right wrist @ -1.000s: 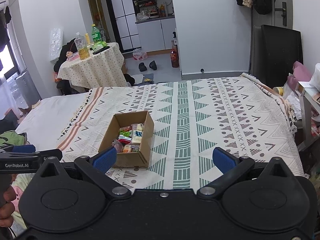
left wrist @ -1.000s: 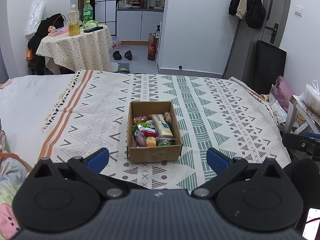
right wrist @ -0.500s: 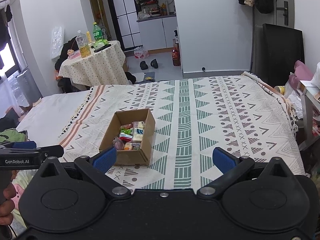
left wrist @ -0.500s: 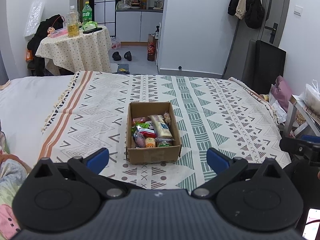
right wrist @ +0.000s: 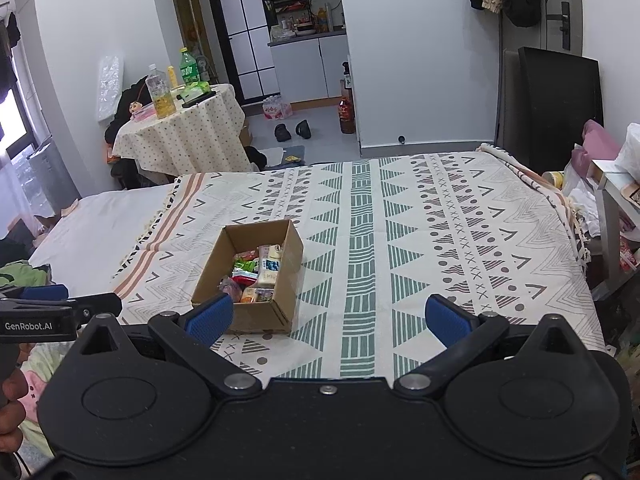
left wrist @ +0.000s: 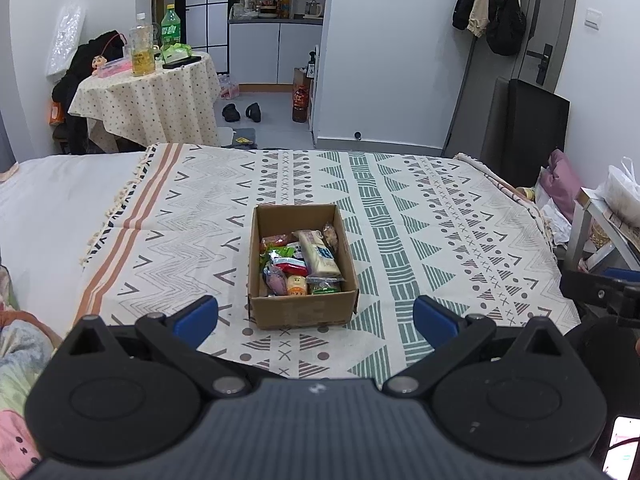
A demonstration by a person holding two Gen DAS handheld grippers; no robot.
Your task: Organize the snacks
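On the patterned bedspread (left wrist: 440, 216) sits a snack-filled cardboard box (left wrist: 302, 312).

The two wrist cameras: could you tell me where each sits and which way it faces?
Left wrist: on the left gripper, jaws open, facing the cardboard box head-on; the right gripper shows at the right edge.
Right wrist: on the right gripper, open, box to its left; a hand at the left edge.
Shared: box, patterned blanket.
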